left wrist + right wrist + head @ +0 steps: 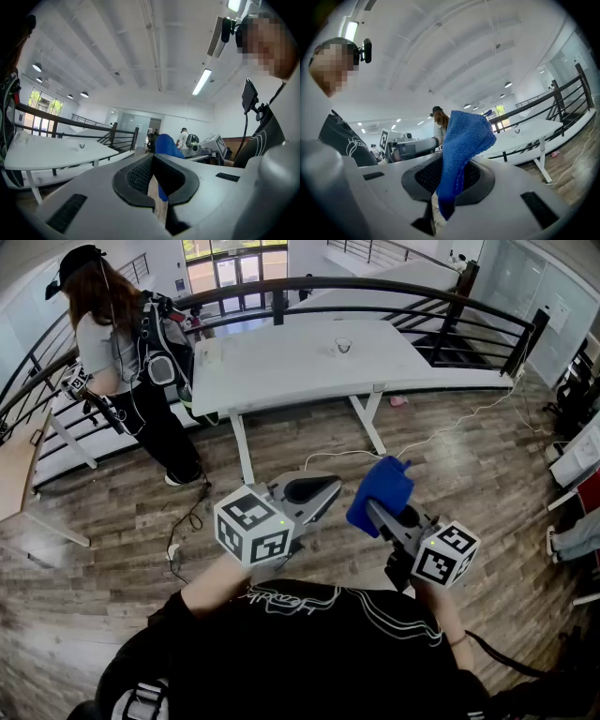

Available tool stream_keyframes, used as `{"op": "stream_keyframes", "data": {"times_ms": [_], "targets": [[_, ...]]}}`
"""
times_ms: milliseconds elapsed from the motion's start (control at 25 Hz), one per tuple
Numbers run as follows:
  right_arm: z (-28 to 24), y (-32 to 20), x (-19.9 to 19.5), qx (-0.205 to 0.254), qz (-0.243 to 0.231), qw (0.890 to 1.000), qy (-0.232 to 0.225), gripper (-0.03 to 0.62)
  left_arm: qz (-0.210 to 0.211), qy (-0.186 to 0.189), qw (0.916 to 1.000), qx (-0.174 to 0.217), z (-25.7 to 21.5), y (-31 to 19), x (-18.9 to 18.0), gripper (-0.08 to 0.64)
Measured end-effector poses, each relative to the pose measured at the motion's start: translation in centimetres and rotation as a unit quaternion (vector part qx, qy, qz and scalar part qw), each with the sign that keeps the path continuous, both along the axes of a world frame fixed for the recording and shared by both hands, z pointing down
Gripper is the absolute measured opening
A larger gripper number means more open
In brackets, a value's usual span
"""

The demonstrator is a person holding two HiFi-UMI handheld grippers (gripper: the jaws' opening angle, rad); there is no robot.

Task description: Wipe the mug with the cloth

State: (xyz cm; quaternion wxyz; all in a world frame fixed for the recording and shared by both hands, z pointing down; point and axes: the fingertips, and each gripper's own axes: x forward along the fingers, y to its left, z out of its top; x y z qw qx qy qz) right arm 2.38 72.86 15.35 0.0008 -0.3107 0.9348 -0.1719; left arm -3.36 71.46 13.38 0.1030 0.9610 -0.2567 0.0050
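Right gripper (379,512): jaws pinching the blue cloth (382,486), which bunches up beyond them; left gripper (315,491), just beside it at 9 o'clock: jaws pressed together, nothing between them; mug (343,346) upright on the white surface (272,367) at 12 o'clock in the head view, well apart from both grippers; a person (122,352) stands at 10 o'clock beside the railing (375,285).
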Motion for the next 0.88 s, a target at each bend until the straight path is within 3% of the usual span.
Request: {"op": "stream_keyframes", "data": {"times_ms": [880], "targets": [[1.6,-2.1,-2.5,-0.019,-0.003,1.000,-0.022,0.051,-0.004,0.014,0.9998,-0.017,1.7,-2.4,-2.8,0.008]]}}
